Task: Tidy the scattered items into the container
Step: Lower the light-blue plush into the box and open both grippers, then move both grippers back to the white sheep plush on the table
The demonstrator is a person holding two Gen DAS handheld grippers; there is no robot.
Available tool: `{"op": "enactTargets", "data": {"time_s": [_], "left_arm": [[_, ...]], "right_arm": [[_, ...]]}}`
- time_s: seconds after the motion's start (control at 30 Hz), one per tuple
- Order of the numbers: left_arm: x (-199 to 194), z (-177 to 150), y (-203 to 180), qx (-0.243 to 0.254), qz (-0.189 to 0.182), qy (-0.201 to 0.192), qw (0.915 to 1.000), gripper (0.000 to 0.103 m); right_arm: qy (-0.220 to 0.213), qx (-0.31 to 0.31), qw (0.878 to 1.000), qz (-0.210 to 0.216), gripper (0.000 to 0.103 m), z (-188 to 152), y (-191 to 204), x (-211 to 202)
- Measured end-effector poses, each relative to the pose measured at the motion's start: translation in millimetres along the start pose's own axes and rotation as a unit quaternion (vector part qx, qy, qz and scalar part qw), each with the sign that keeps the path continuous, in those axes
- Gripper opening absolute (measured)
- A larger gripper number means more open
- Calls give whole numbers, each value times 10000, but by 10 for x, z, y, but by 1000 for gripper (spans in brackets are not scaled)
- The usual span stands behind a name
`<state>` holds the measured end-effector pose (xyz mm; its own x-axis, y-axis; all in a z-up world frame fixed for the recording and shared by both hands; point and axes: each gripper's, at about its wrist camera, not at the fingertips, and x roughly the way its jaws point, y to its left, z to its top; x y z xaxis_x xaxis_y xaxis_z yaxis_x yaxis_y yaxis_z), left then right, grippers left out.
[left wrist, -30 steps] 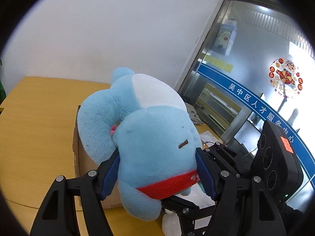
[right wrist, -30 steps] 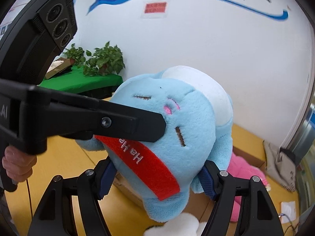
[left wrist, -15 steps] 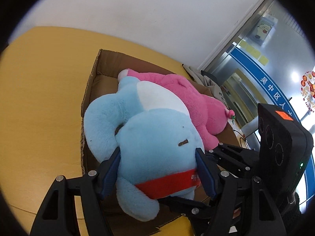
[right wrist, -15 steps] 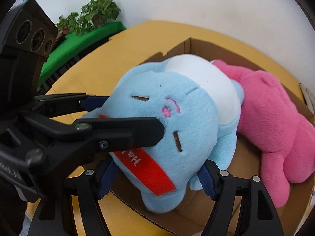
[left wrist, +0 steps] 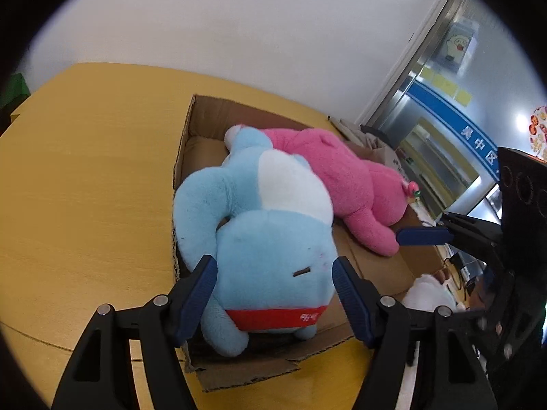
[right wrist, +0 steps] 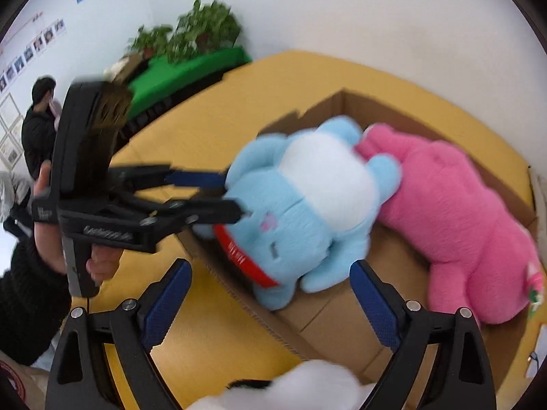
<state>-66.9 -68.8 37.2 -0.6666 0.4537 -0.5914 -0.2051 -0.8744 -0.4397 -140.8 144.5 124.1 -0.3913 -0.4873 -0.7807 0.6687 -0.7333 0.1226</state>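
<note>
Blue plush (left wrist: 270, 239) lies in the box (left wrist: 205, 116) beside a pink plush (left wrist: 359, 177); left gripper (left wrist: 275, 275) seemingly pinches it, right gripper (right wrist: 270, 294), just widened, spread and empty.

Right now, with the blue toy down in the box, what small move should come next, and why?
Probably open the left gripper: the blue plush already lies in the cardboard box beside the pink plush, and the right gripper has just been opening, nothing between its fingers.
</note>
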Motion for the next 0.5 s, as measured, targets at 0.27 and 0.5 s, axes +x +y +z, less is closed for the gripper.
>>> {"op": "enactTargets", "data": {"time_s": [0.27,0.5], "left_arm": [[-372,-103,-244,210,223,-480,9984,72],[-352,-354,-356,479,488,-248,9973,72]], "right_arm": [[-7,1378,9894,-464,67,899,-282,825],[563,1137,9853,-1142,67,1030,-104,1380]]}}
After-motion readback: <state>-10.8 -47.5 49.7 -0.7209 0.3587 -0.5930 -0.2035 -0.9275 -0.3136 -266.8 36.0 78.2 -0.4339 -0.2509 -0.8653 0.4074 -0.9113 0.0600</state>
